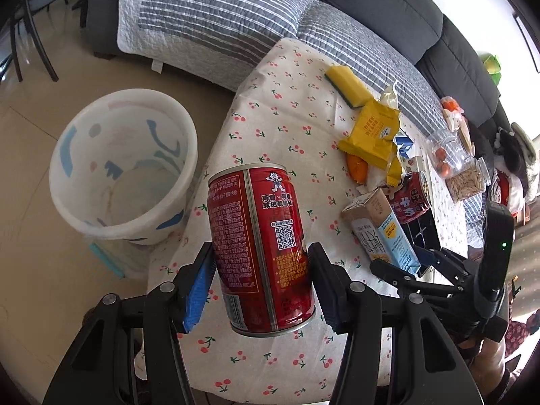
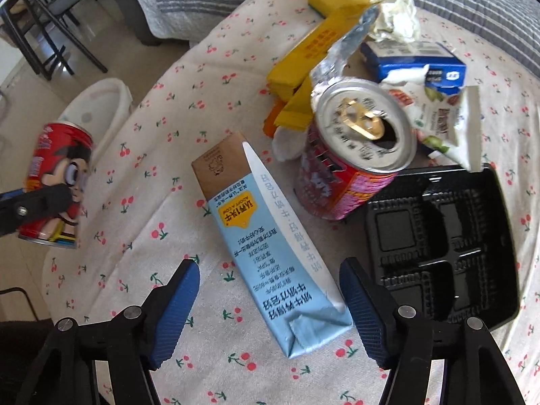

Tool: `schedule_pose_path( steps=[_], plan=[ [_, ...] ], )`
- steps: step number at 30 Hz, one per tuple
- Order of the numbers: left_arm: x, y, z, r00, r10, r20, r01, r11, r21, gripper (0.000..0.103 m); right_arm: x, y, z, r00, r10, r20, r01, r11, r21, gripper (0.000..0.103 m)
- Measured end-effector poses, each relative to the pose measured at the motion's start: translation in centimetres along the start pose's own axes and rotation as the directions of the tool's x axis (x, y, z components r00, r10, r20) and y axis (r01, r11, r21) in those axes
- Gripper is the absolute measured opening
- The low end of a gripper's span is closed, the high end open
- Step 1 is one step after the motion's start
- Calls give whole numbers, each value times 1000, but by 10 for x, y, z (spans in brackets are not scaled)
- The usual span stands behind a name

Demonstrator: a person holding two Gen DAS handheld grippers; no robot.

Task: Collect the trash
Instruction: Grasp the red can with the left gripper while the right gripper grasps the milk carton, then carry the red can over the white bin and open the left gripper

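My left gripper (image 1: 261, 270) is shut on a red can (image 1: 261, 246) and holds it above the table's left edge, near a white bin (image 1: 123, 165) on the floor. The same can shows in the right wrist view (image 2: 57, 185). My right gripper (image 2: 270, 300) is open, its pads on either side of a light blue milk carton (image 2: 270, 243) that lies flat on the cherry-print tablecloth (image 2: 152, 202). A second red can (image 2: 351, 155), opened, stands just beyond the carton. The carton (image 1: 381, 229) and the right gripper (image 1: 408, 263) also show in the left wrist view.
A black plastic tray (image 2: 442, 246) lies right of the carton. Yellow wrappers (image 2: 314, 54), a yellow sponge (image 1: 347, 84), crumpled tissue (image 2: 395, 10), a blue box (image 2: 415, 60) and a snack packet (image 2: 442, 121) crowd the far side. A grey sofa (image 1: 371, 10) runs behind the table.
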State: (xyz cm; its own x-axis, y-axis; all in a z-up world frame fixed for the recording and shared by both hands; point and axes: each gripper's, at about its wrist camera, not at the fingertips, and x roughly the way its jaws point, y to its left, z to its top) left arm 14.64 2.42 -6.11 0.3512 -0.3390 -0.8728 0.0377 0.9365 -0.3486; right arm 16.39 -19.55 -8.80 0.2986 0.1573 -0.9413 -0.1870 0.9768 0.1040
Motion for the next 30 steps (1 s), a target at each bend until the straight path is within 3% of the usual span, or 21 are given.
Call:
schedule_pose_path(
  steps=[3, 5, 6, 11, 16, 22, 30],
  plan=[
    [-4, 6, 1, 1000, -1, 8, 1, 1000, -12, 58, 10, 2, -2, 999, -38, -16, 37, 999, -13, 65],
    [-6, 9, 2, 1000, 2, 19, -2, 1000, -18, 58, 15, 1, -4, 999, -33, -32, 33, 999, -8, 45],
    [-8, 11, 4, 1000, 7, 27, -7, 1000, -20, 58, 16, -2, -5, 999, -25, -35, 25, 1000, 7, 44],
    [-17, 22, 15, 997, 20, 75, -18, 999, -37, 58, 0, -2, -7, 1000, 20, 10, -21, 999, 38, 41],
    [-19, 42, 32, 988, 77, 137, -68, 995, -71, 58, -22, 0, -7, 995, 63, 79, -68, 996, 59, 41],
    [-5, 66, 48, 979, 125, 160, -105, 986, -127, 58, -33, -5, -3, 990, 84, 109, -94, 991, 90, 41],
    [4, 94, 66, 946, 253, 205, -226, 963, -146, 59, -37, -1, -5, 989, 93, 113, -105, 990, 98, 41]
  ],
)
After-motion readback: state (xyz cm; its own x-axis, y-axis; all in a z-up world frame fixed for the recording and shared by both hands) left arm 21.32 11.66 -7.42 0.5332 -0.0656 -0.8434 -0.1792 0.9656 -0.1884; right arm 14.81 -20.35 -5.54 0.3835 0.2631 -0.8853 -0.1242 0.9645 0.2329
